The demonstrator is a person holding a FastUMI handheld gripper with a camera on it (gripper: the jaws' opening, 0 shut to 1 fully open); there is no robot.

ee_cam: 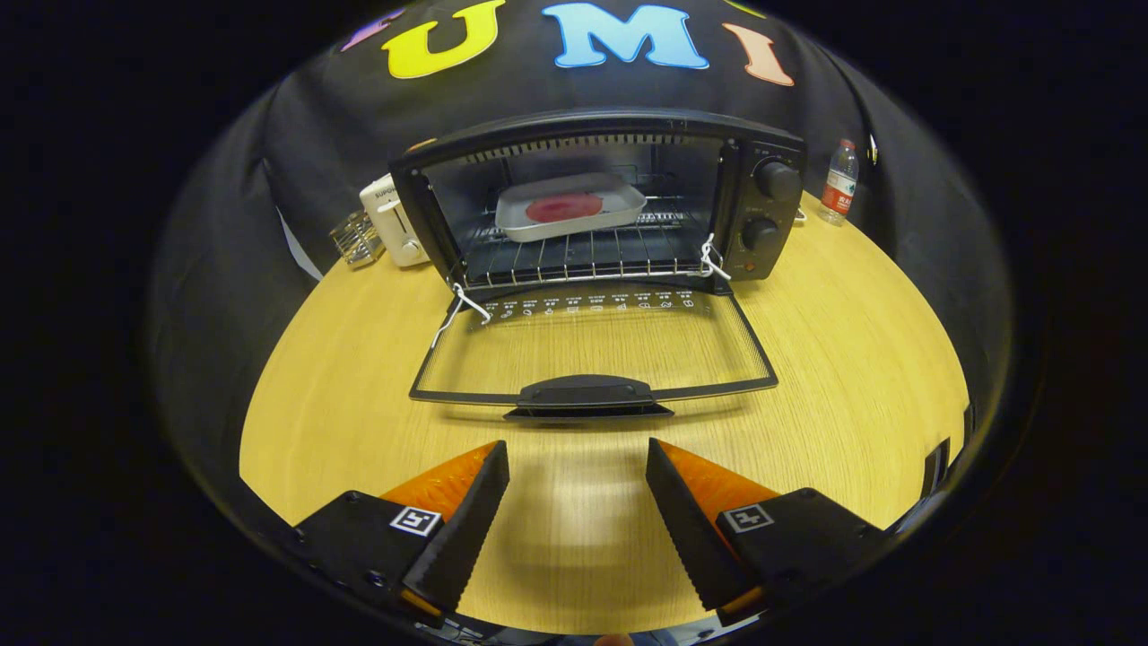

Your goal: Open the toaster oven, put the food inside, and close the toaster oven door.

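A black toaster oven [762,157] stands on the wooden table [852,359] with its glass door [592,345] folded down flat toward me. Inside, a white tray [628,206] with a round red piece of food [563,207] rests on the wire rack [583,256]. The door's black handle [587,393] lies just ahead of my fingers. My gripper [577,462] is open above the table, a short way in front of the handle, with nothing between its fingers.
A white toaster [395,220] and a small clear glass object [356,239] stand left of the oven. A plastic water bottle [839,182] stands behind the oven's right side. Black cloth walls close in the table.
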